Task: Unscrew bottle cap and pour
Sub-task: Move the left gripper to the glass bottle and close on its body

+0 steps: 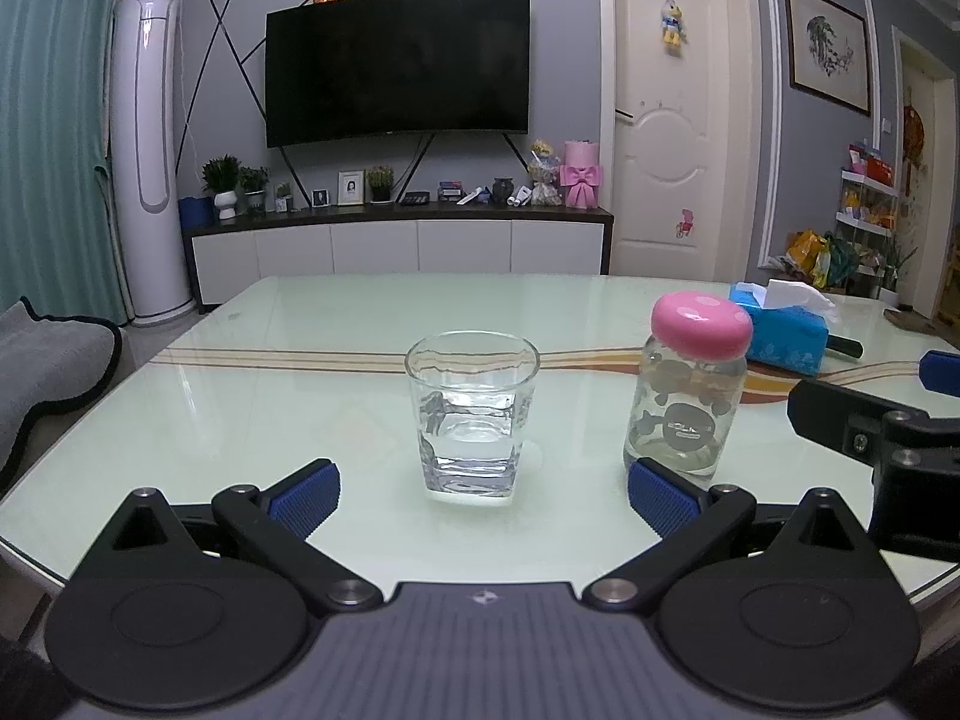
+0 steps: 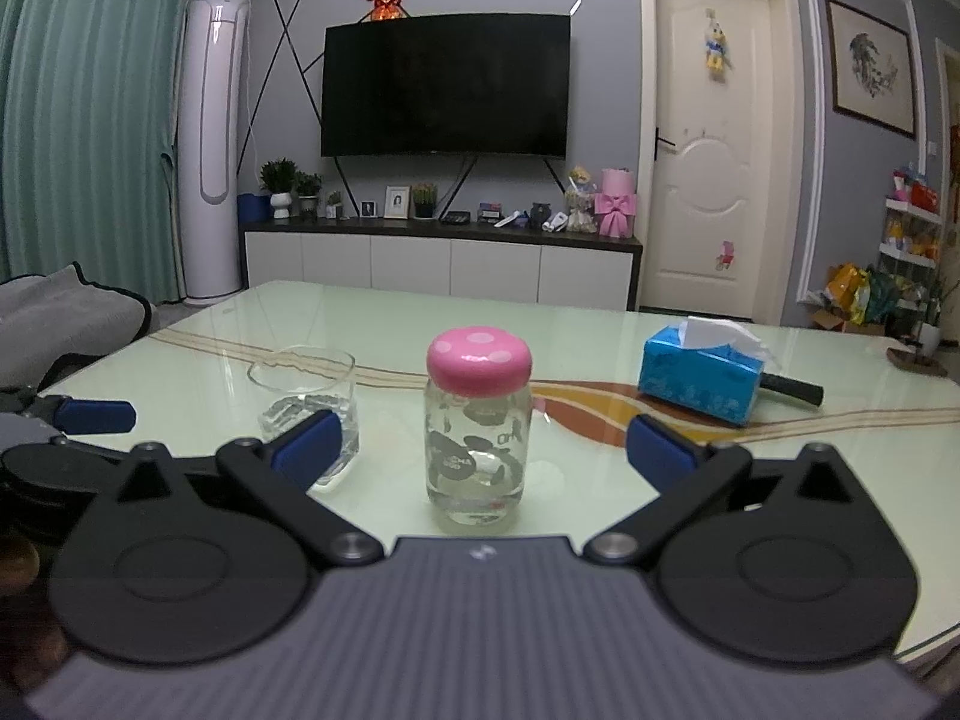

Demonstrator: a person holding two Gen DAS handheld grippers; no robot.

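A small clear glass bottle [image 2: 477, 450] with a pink dotted cap [image 2: 479, 365] stands upright on the pale green glass table [image 2: 600, 324], centred ahead of my right gripper [image 2: 483, 450], which is open and short of it. To its left stands a clear tumbler [image 1: 471, 414] holding a little water. My left gripper [image 1: 483, 489] is open, with the tumbler centred just beyond its blue pads. In the left wrist view the bottle [image 1: 687, 402] and its cap [image 1: 702, 325] are at the right, behind the right pad.
A blue tissue box [image 2: 699, 375] lies at the back right of the table, with a dark handle [image 2: 792, 387] behind it. A grey cushioned seat [image 1: 48, 360] sits off the table's left edge. The table's front rim runs close under both grippers.
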